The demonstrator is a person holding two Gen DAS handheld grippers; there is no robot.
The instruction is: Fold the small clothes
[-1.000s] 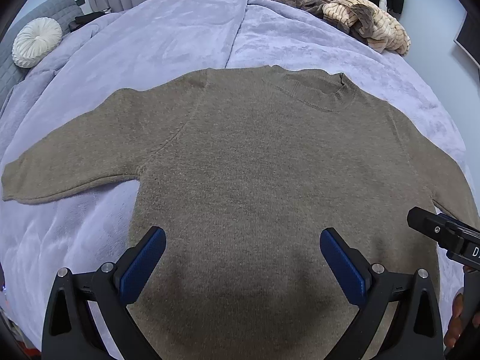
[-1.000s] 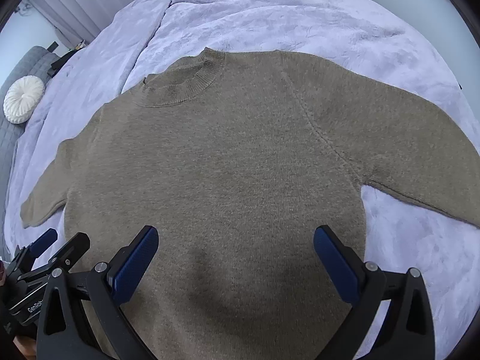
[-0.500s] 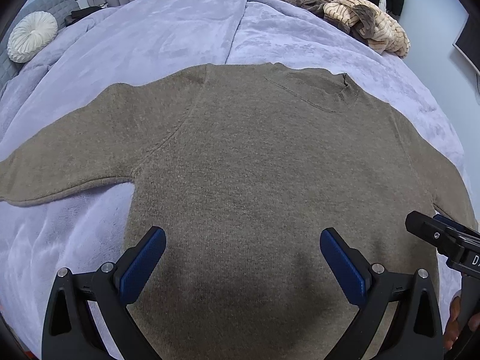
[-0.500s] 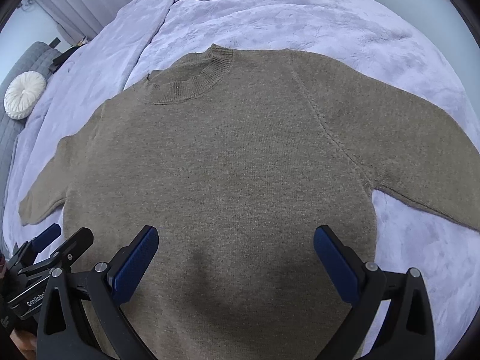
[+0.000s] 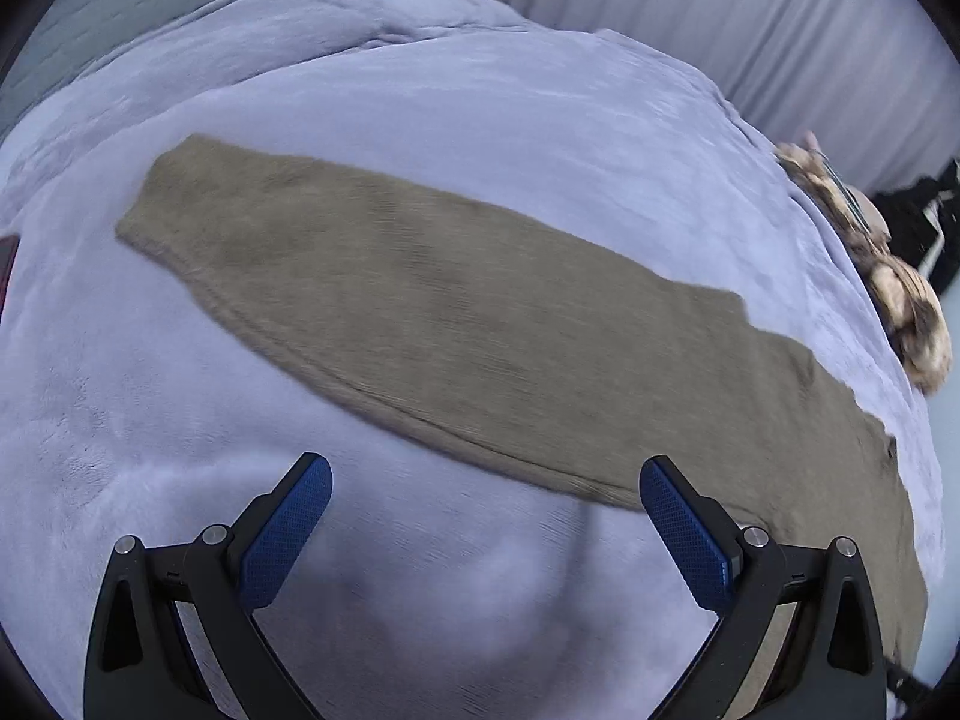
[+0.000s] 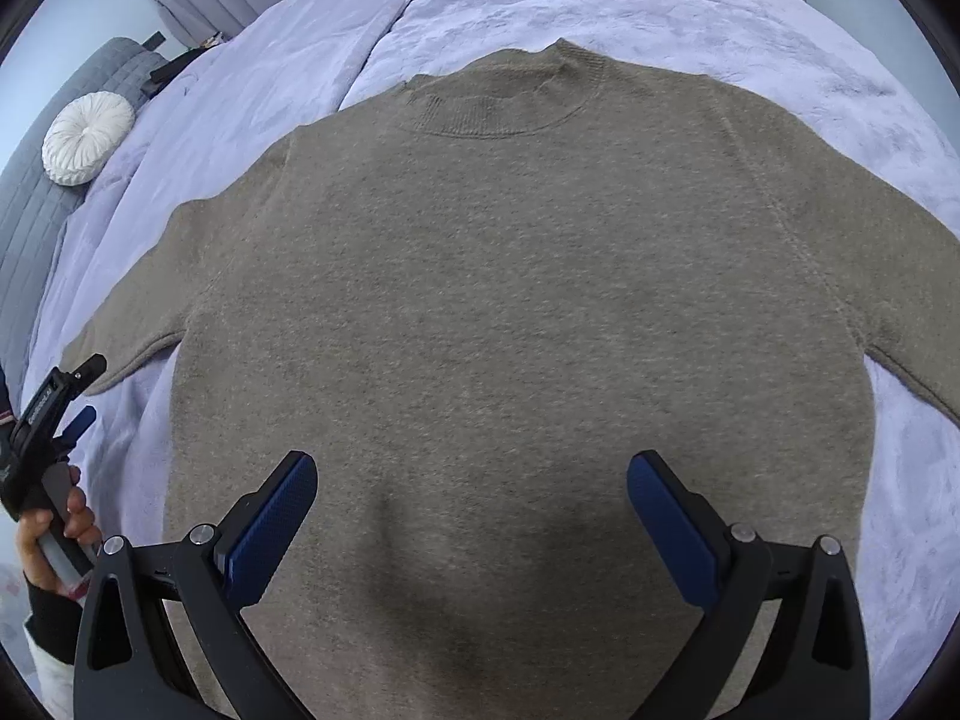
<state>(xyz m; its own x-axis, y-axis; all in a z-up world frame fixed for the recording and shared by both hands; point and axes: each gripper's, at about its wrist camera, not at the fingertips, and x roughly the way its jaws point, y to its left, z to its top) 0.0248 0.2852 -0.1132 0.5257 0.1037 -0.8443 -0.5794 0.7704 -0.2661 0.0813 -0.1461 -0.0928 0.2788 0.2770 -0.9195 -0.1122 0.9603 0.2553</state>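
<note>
Swung my left gripper off sweater body toward its left sleeve; view blurred, probably above blanket beside sleeve. Fingers wide, empty. Right gripper over sweater's hem, wide, empty. Sweater flat; sleeve fold likely next.

Our left gripper has a black frame with triangular cut-outs and two fingers lined with blue cross-hatched pads. A silver screw sits just behind each pad, and another further out along the frame. Our right gripper has the same build: black frame, blue textured pads, silver screws. Left of the right gripper, our hand shows bare skin above a black cuff, around a grey handle whose black body carries white lettering.
</note>
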